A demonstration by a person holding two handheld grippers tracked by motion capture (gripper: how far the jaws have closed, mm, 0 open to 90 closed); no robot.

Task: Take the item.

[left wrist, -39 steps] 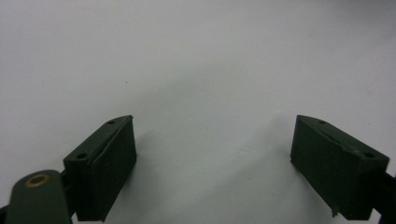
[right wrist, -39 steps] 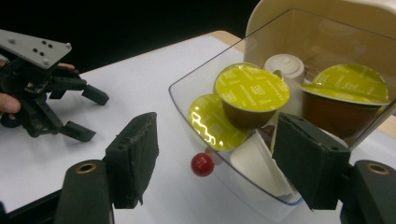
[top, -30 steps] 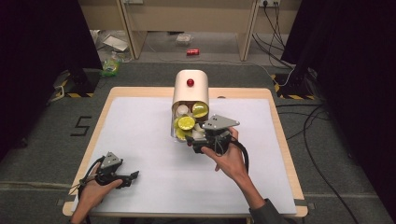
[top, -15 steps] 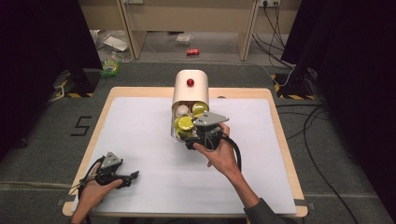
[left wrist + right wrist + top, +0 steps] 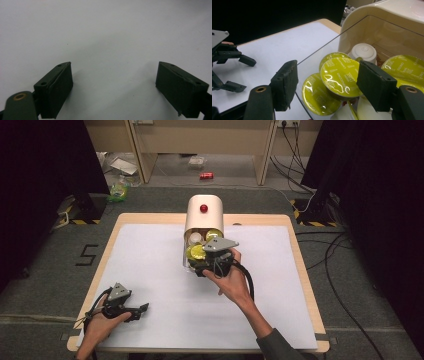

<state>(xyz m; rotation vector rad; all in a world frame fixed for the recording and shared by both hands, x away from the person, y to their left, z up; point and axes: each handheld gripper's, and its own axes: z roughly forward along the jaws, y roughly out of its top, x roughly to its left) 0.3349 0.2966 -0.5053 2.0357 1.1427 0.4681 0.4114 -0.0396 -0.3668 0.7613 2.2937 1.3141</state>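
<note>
Change since earlier: the right tongs (image 5: 200, 266) have been carried leftward along the mouth of the capsule dispenser (image 5: 204, 215), while the left tongs (image 5: 141, 309) have stayed put on the counter (image 5: 150, 260).
Right tongs: seen in the right gripper view, the jaws stand a moderate way apart, one on each side of a yellow-lidded coffee capsule (image 5: 340, 76); the left jaw is outside the dispenser's clear wall (image 5: 312, 60) and clear of the capsule, while contact at the right jaw cannot be told. No clamping is shown yet.
Left tongs: spread wide with nothing between them, held low over the bare white counter at its near left corner.
Task item: the yellow capsule lies foil face up at the open front of the cream dispenser, resting on other yellow capsules (image 5: 318, 96); a white capsule (image 5: 363, 52) sits just behind it, deeper in the housing.
Dispenser: it stands at the far middle of the counter, with a red button (image 5: 203, 208) on top.
Done so far: judged from the poses, the approach has been made and the right tongs are lined up on the capsule.
Left to do: closing on the capsule, drawing it out of the dispenser and setting it on the counter appear to remain; no capsule lies on the counter outside the dispenser.
</note>
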